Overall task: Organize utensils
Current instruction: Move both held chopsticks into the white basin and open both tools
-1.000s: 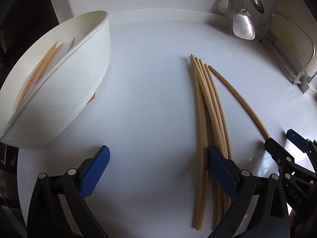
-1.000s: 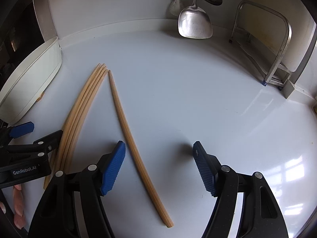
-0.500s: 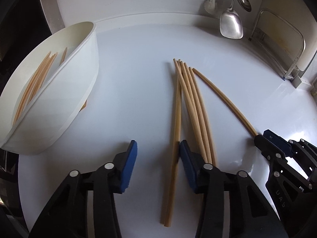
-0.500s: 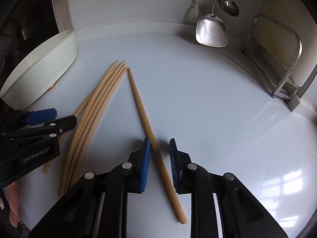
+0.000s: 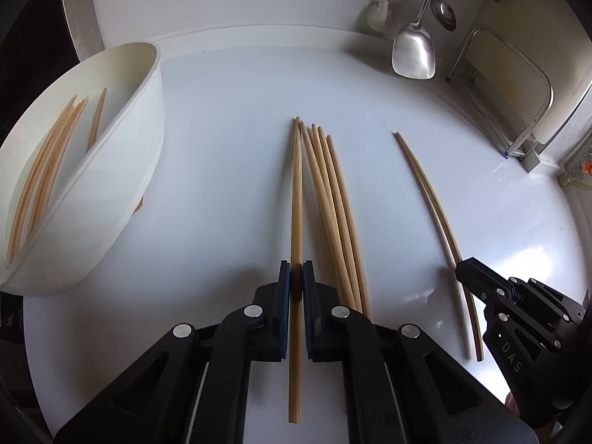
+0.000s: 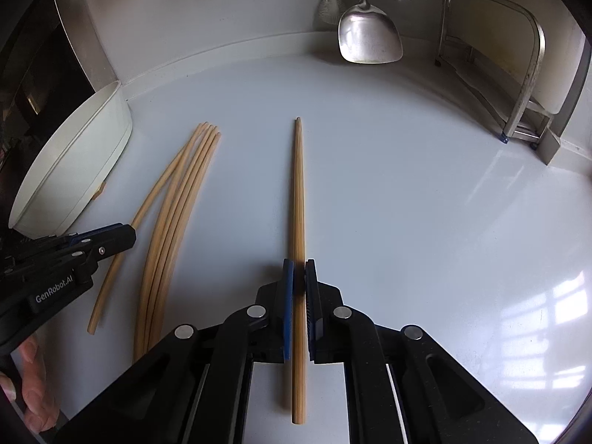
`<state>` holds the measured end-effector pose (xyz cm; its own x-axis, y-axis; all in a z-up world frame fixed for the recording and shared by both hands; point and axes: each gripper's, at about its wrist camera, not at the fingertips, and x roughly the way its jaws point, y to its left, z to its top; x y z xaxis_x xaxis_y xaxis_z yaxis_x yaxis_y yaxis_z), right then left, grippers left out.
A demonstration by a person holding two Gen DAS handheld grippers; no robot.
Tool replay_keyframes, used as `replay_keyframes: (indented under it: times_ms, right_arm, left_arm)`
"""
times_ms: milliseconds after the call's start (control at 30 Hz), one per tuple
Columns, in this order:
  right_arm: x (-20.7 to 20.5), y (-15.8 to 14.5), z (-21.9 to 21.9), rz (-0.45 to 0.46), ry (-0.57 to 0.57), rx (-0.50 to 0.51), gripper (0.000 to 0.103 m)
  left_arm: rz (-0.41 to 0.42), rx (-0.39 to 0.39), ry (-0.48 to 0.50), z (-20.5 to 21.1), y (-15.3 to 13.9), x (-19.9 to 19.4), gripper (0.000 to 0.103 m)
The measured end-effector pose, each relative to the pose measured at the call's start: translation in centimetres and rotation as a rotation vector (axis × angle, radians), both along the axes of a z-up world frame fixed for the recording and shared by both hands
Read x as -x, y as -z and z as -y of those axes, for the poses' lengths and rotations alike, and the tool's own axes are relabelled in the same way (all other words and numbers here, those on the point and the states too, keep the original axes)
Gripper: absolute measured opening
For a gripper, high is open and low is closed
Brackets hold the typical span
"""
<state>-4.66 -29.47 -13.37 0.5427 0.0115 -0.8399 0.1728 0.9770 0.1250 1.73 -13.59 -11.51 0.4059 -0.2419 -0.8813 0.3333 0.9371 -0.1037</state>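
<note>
Left wrist view, nearest, at 6 o'clock: left tool [image 5: 296, 273], blue pads pressed together on one chopstick [image 5: 296, 199], pinching it a little below mid-length. Shaft running straight toward 12 o'clock, butt end trailing back between the black arms. Whether lifted off the white counter [image 5: 229, 170] or lying on it, cannot tell.

Just beside, at 1 o'clock of the pads: loose bundle of chopsticks [image 5: 335, 214] lying on the counter, tips fanned close to the pinched stick's tip. At 3 o'clock, low in the view: right tool [image 5: 467, 267], seen from the side, closed on a second single chopstick [image 5: 429, 185], well apart from the bundle.

At 9 to 10 o'clock: white oval holder [image 5: 122, 170], tipped so its mouth faces the camera's left, divided inside, with several chopsticks in the holder [image 5: 44, 181] in the bigger section and one more beyond the divider.

Farthest, at 1 o'clock against the back wall: hanging metal spatula [image 5: 413, 51], ladle [image 5: 444, 11] beside it, a white brush left of both, and a metal rack [image 5: 532, 122] at 2 o'clock.

Right wrist view: same right tool at 6 o'clock, pads clamped on its chopstick, pointing to 12 o'clock; left tool at 9 o'clock, with fingers of a hand [image 6: 35, 381] at 8 o'clock.
</note>
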Motion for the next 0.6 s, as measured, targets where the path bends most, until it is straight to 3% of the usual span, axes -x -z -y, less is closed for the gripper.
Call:
replay_keyframes:
  times_ms: [167, 600]
  right_arm:
    - [0.0, -1.1, 0.1, 0.007, 0.008, -0.006, 0.006]
    - [-0.4, -6.4, -1.3, 0.057, 0.012, -0.023, 0.006]
  left_arm:
    - [0.013, -0.003, -0.008, -0.3, -1.2, -1.0, 0.007]
    - [0.059, 0.073, -0.015, -3.6, -7.4, -1.5, 0.007]
